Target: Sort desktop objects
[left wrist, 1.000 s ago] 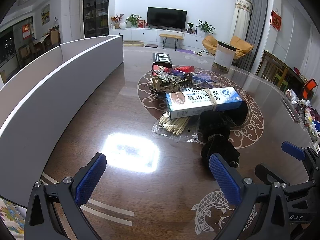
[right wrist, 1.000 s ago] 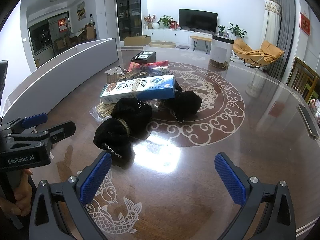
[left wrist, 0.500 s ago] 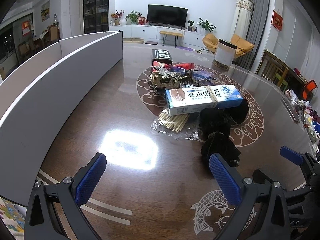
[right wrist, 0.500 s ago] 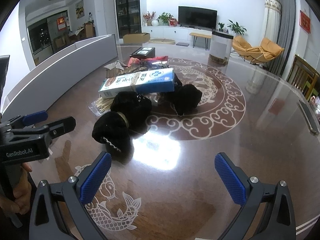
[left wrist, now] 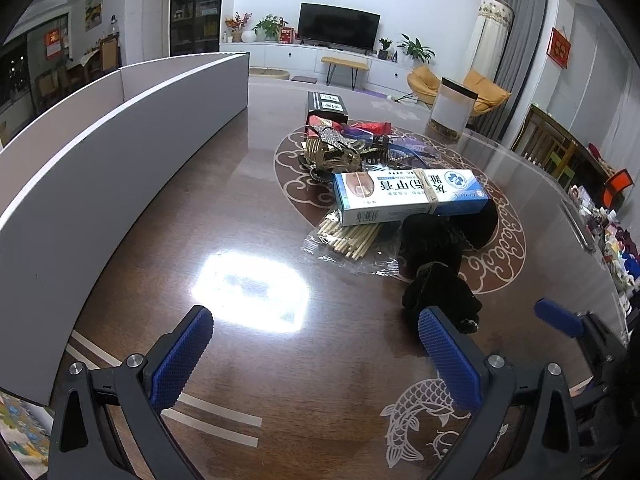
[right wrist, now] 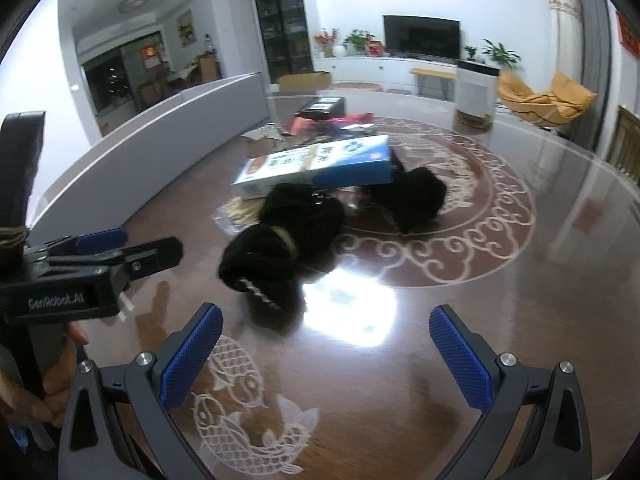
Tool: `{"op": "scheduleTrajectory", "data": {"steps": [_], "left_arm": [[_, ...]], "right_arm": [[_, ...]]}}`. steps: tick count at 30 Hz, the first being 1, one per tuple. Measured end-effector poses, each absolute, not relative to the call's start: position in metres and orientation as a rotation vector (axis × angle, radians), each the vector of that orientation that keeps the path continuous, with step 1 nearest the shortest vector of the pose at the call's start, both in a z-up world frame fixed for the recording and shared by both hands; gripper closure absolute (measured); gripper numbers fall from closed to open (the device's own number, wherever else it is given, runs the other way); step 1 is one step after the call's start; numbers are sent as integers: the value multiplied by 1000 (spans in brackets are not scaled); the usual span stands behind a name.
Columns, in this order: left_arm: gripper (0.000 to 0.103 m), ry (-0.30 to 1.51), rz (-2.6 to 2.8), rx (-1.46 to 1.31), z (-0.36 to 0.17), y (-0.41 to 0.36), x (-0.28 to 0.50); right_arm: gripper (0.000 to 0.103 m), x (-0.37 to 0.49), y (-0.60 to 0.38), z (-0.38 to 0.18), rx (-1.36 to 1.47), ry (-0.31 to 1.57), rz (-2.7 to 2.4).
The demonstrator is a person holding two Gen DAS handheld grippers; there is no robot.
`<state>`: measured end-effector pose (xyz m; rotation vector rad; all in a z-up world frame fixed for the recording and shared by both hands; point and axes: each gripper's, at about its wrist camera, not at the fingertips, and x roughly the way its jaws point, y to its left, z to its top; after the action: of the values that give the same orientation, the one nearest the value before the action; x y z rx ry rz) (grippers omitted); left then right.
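Desktop objects sit heaped in the middle of the dark glossy table [left wrist: 168,240], and both grippers hover short of them with nothing held. The left gripper [left wrist: 316,354] has its blue pads spread wide over bare wood and a bright glare patch; the right gripper [right wrist: 326,354] is just as wide apart, above the fish inlay [right wrist: 244,412] (a hand [right wrist: 56,384] gripping the left tool's handle shows at that view's left edge). Nearest the pads lies a black fuzzy bundle [left wrist: 438,296], its far end touching another black fuzzy piece [right wrist: 416,196]. Just behind, a bag of wooden sticks [left wrist: 350,236] peeks from under the blue-and-white box [left wrist: 408,196], which rests tilted on the pile. Farther on sits a gold glittery item [left wrist: 332,152] amid red wrappers [left wrist: 370,126], then a black box [left wrist: 326,104]. A white partition [left wrist: 100,152] curves along the left.
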<state>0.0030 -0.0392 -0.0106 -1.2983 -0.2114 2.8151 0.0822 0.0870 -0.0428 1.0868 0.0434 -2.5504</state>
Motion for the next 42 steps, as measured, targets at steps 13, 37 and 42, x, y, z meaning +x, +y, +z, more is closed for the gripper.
{"op": "scheduleTrajectory", "data": {"steps": [13, 37, 42], "left_arm": [[0, -227, 2809, -1292, -10, -39, 4], [0, -185, 2807, -1270, -7, -33, 7], [0, -157, 2803, -1270, -7, -29, 7]], "right_arm": [[0, 86, 82, -46, 1048, 83, -2577], [0, 82, 81, -57, 1094, 88, -2530], [0, 82, 81, -56, 1090, 72, -2545]]}}
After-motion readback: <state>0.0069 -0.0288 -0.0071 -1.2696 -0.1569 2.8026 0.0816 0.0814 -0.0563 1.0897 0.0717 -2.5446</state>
